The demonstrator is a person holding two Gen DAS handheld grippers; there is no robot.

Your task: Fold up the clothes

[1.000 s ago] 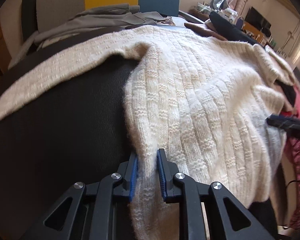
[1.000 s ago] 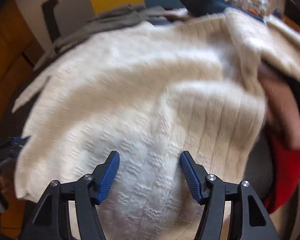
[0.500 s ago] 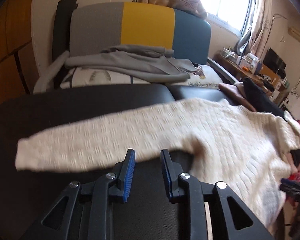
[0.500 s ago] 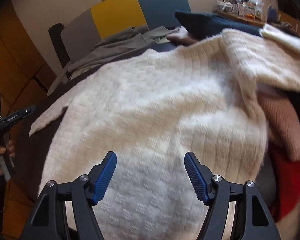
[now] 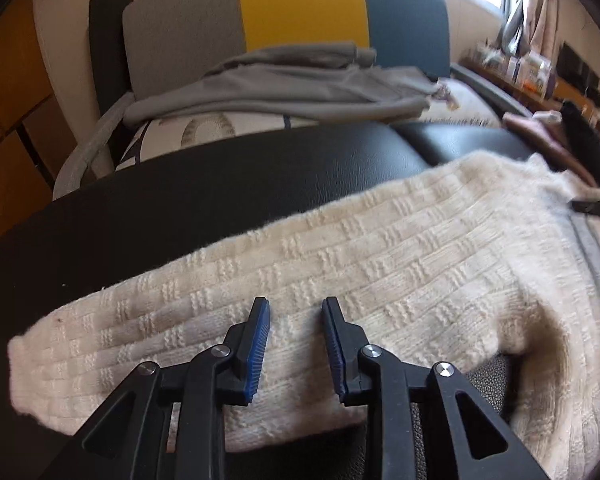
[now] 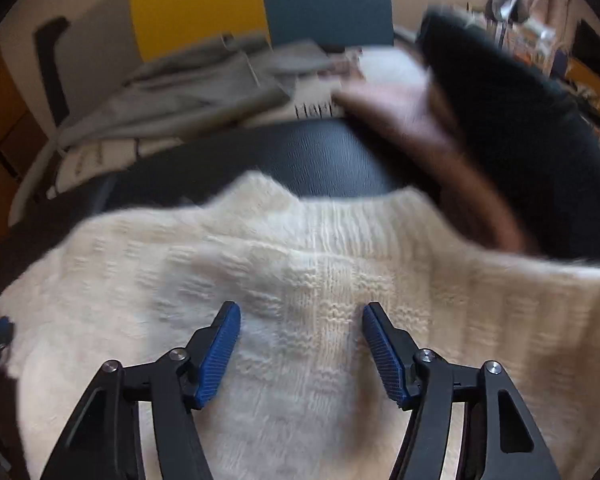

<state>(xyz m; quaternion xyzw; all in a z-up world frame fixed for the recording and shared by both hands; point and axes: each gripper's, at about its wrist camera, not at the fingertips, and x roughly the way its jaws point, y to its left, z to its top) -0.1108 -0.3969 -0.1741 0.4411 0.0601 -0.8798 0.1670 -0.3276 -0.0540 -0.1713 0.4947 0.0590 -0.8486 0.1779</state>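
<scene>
Your sweater (image 5: pixel 400 264) lies spread on the black cushion (image 5: pixel 228 184), its left sleeve (image 5: pixel 148 328) stretched out flat toward the left edge and its ribbed neckline (image 6: pixel 332 216) pointing away from you toward the sofa back. A second ago your left gripper (image 5: pixel 296 344) was pinched on the body hem; it has since let go, swung out over bare cushion, and now hovers over the middle of that sleeve with its fingers parted a little and nothing between them, knit showing through the gap. Your right gripper (image 6: pixel 300 352) has moved up the body from the lower part to just below the neckline, and its fingers stand wide apart over the knit, gripping nothing; that view is blurred, so I cannot tell whether they touch the fabric. This reads as the end of laying out and the start of the first fold: the sleeve is straight enough to pick up and carry across the body, while the right side probably pins the shoulder. Beyond the sweater, a grey garment (image 5: pixel 284 84) sits heaped against the grey, yellow and blue backrest (image 5: pixel 300 4), and pink (image 5: pixel 540 136) and dark clothes (image 6: pixel 520 128) wait at the right. Printed letters on the white cushion (image 6: pixel 320 110) under the grey garment are too smeared to read; no brand or label shows.
</scene>
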